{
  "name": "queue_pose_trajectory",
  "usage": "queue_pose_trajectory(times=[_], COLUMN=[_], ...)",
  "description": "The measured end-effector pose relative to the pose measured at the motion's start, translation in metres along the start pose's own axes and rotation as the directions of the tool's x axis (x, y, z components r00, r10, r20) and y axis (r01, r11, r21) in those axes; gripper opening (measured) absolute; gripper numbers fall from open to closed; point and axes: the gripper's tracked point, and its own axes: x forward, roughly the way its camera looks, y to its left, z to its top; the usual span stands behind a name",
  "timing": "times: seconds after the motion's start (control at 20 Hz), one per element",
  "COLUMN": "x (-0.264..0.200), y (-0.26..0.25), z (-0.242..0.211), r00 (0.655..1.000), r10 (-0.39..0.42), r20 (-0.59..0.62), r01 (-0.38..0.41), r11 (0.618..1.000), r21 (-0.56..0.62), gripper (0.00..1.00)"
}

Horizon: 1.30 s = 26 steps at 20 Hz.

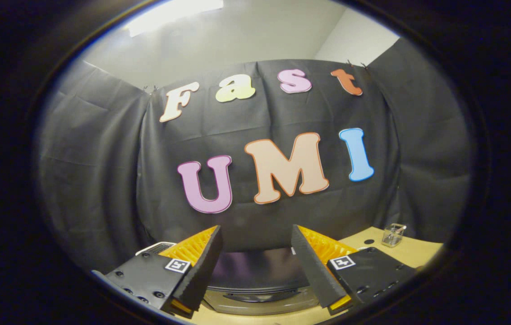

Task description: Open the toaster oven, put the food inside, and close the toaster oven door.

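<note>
Tan table (417,253): toaster oven (260,289) btwn/below gripper (255,266) fingers, spread wide, holding nothing.

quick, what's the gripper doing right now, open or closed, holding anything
Gripper: open, fingers spread wide, holding nothing; the toaster oven sits below and just ahead, between them.

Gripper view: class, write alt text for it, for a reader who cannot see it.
The open gripper hovers above a dark toaster oven, holding nothing. The oven sits on a wooden table before a black cloth wall; a small clear container stands beyond the fingers.
</note>
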Motion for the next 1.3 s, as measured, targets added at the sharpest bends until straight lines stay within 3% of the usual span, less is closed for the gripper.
queue_pose_trajectory(times=[0.65, 0.85, 1.3], x=[0.026, 0.025, 0.013], y=[0.004, -0.009, -0.009], z=[-0.135, -0.161, -0.162], r00=[0.986, 0.975, 0.992], r10=[0.02, -0.028, -0.061], r20=[-0.167, -0.219, -0.112], r01=[-0.031, 0.009, 0.047], r11=[0.998, 0.996, 0.992], r21=[-0.063, -0.089, -0.119], gripper=[0.95, 0.95, 0.97])
